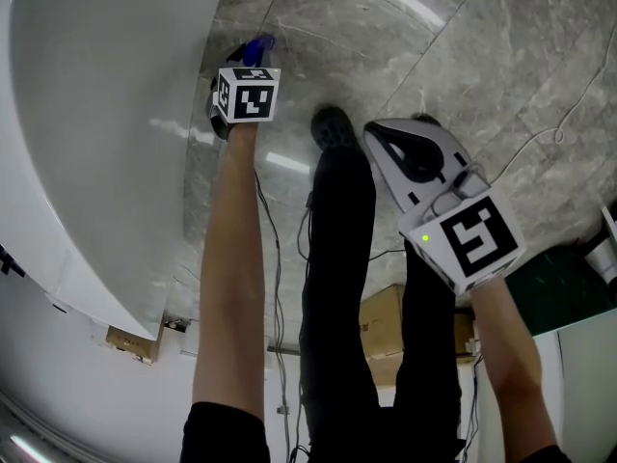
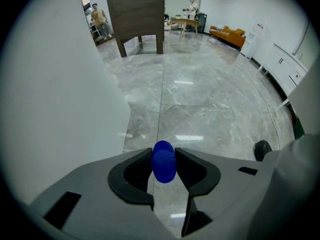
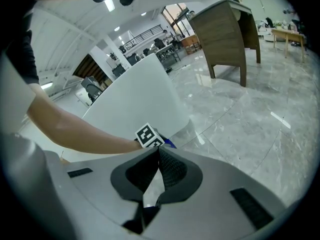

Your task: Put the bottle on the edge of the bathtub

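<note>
Head view first: the left gripper [image 1: 249,66] is stretched out ahead on a bare arm, its marker cube [image 1: 249,93] facing up. Just past the cube peeks the blue bottle [image 1: 257,45], over the grey marble floor [image 1: 453,56] and right beside the curved white bathtub [image 1: 96,133] that fills the left side. It is not on the tub's edge. The right gripper [image 1: 386,141] hangs lower and nearer, over the person's dark trouser legs [image 1: 337,258], well apart from the bottle. A black shoe [image 1: 333,126] sits on the floor between the two grippers, and a cardboard box [image 1: 386,316] lies behind the legs.

Over to the left gripper view: there it is, the blue bottle [image 2: 163,165] pinched between the two dark pads [image 2: 135,176], one pressing on each side, a firm hold. The tub's white wall [image 2: 60,84] rises close on the left. Far across the shiny floor stand a wooden desk [image 2: 135,9] and an orange sofa [image 2: 227,32].

Now the right gripper view: its jaws are closed, tips meeting, nothing between them. Beyond them shows the other gripper's marker cube [image 3: 149,135] on the outstretched arm [image 3: 75,129], against the white tub [image 3: 135,94], with the wooden desk [image 3: 225,29] standing further off.
</note>
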